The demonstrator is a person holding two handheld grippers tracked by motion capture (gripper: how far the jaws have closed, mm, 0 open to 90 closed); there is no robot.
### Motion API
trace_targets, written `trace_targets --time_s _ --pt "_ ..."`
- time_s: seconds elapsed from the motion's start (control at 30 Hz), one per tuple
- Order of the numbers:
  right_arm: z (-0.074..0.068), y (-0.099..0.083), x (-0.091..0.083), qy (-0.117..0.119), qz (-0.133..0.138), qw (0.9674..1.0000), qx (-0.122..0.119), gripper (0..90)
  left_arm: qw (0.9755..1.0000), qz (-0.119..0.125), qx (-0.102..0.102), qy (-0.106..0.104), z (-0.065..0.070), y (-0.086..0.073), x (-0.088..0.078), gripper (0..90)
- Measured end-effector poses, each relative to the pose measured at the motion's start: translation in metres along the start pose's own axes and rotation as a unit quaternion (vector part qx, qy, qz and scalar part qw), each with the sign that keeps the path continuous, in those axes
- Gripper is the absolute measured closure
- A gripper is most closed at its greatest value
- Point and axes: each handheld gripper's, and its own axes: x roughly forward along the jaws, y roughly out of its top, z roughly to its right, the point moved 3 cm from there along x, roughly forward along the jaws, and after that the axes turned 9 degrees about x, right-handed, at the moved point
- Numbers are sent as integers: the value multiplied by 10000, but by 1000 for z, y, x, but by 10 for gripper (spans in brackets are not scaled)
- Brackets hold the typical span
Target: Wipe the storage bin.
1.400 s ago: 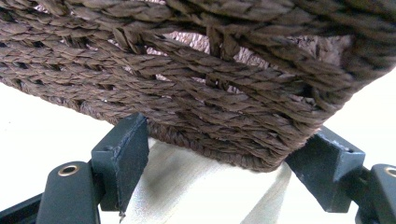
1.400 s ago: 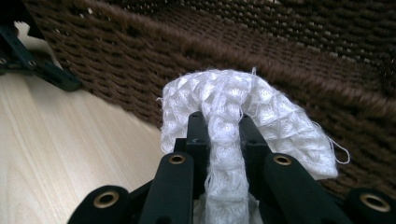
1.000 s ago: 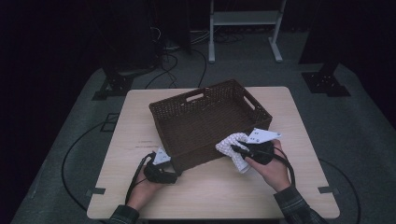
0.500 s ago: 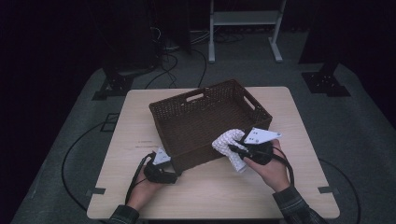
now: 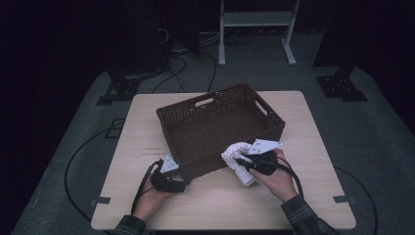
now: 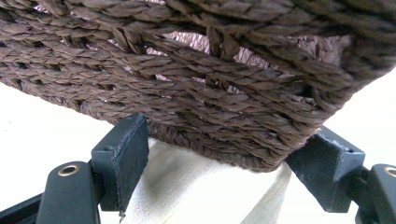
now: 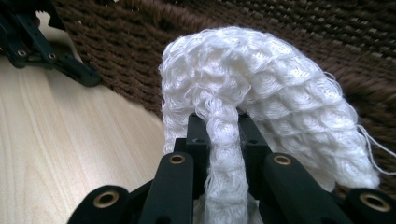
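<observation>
Cloth: white waffle-weave cloth (image 5: 238, 161) held off the table at the near right corner of the basket, against the outside of its near wall; a fold drapes over the jaws in the right gripper view (image 7: 261, 93); its lower end hangs toward the tabletop.
Right gripper: right gripper (image 5: 250, 165) has its jaws clamped on a pinched strand of the cloth; jaws nearly together; hand near the table's near right.
Basket: dark brown woven basket (image 5: 215, 147) stands at mid-table, set at a slant; handle slots in its far and right walls.
Left gripper: left gripper (image 5: 180, 180) has its jaws spread wide, one either side of the basket's near left corner (image 6: 261, 140); whether the pads press on the weave cannot be told.
Table: pale wood table (image 5: 147, 127); grey floor and cables around it.
</observation>
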Motion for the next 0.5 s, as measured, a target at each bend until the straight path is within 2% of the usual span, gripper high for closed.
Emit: trace_targets --time_s 0.5 --pt "-2 -13 23 94 -419 9991 7 783 10000 -10 13 -2 0 0 0 229"
